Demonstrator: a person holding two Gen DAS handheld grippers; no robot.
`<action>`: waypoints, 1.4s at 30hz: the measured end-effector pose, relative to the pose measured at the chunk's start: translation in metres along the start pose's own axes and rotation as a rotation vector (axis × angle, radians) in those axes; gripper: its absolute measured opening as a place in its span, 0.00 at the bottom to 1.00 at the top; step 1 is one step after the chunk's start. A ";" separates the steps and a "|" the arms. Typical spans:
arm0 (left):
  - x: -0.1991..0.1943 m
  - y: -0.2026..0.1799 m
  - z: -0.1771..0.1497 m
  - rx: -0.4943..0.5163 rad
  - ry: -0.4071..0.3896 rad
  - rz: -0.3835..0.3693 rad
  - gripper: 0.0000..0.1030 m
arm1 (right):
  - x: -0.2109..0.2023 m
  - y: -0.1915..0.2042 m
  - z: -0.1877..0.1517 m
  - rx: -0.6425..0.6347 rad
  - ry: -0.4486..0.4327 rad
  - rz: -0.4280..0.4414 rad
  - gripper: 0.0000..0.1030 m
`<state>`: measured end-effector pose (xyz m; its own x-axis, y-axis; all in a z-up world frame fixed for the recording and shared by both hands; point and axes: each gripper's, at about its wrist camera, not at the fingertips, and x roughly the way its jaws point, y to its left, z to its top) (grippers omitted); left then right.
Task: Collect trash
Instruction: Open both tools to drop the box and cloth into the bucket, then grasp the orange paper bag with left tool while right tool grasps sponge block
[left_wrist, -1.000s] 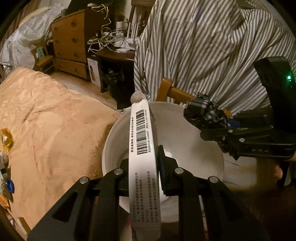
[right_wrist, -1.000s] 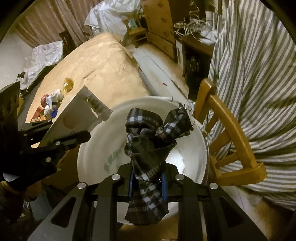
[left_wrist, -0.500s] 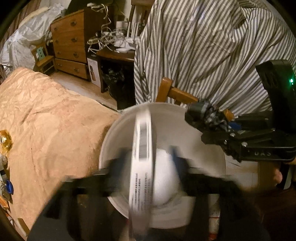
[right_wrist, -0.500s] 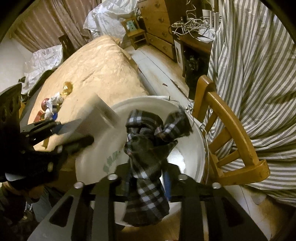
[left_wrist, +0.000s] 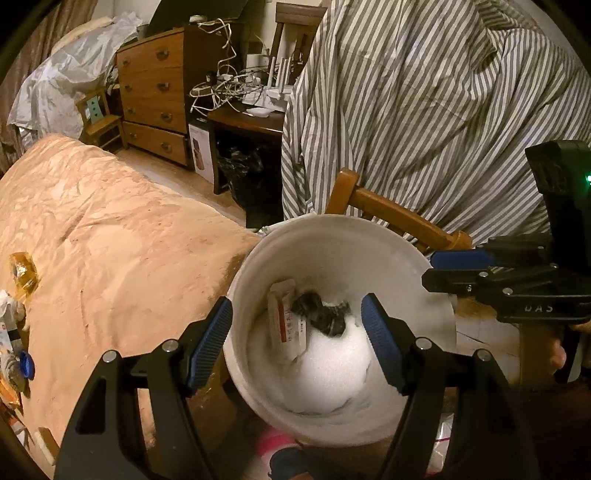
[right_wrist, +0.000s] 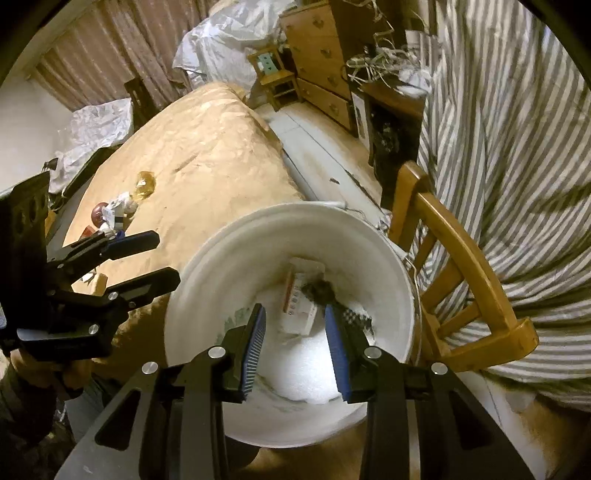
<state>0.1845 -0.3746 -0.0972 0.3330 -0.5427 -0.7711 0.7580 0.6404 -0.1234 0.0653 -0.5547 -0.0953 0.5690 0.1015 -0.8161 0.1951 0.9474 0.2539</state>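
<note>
White plastic forms the bucket (left_wrist: 258, 254), and both pieces of trash now lie at its bottom. A second ago the left gripper (left_wrist: 297, 334) pinched the barcoded paper packet (left_wrist: 287, 325) upright over the rim, while the right gripper (right_wrist: 295, 347) was clamped on the dark plaid scrap (right_wrist: 323, 291). Both have since let go: the left jaws stand wide apart with nothing between them, and the right jaws are parted and empty too, hanging just above the bucket's mouth. I judge this pair of drops done, so what remains is the litter on the bed.

The packet leans against the inner wall, its red stripe and small print facing up, one corner resting on white crumpled lining. The plaid scrap sits touching it on the right side, bunched into a dark lump; in the right wrist view a checked tail seems to trail behind the right finger, though that part is half hidden.

Beside the bucket stands a wooden chair (right_wrist: 461, 258) draped with striped cloth (left_wrist: 424, 110). On the tan bedspread (left_wrist: 110, 240), well apart from the bucket, lie an amber wrapper (left_wrist: 23, 273), a blue cap (left_wrist: 26, 363) and a few small items I cannot identify. They look like the next things to fetch.
</note>
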 end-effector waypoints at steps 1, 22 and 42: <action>-0.004 0.003 -0.003 -0.006 -0.008 0.002 0.67 | -0.003 0.007 -0.001 -0.014 -0.014 0.000 0.34; -0.155 0.286 -0.199 -0.607 -0.149 0.384 0.67 | 0.099 0.300 -0.032 -0.363 -0.061 0.354 0.49; -0.142 0.396 -0.252 -0.893 -0.210 0.386 0.78 | 0.248 0.479 -0.035 -0.429 0.068 0.297 0.55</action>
<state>0.2967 0.0929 -0.1942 0.6257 -0.2409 -0.7419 -0.0946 0.9207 -0.3787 0.2719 -0.0656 -0.1937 0.4940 0.3903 -0.7769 -0.3196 0.9125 0.2552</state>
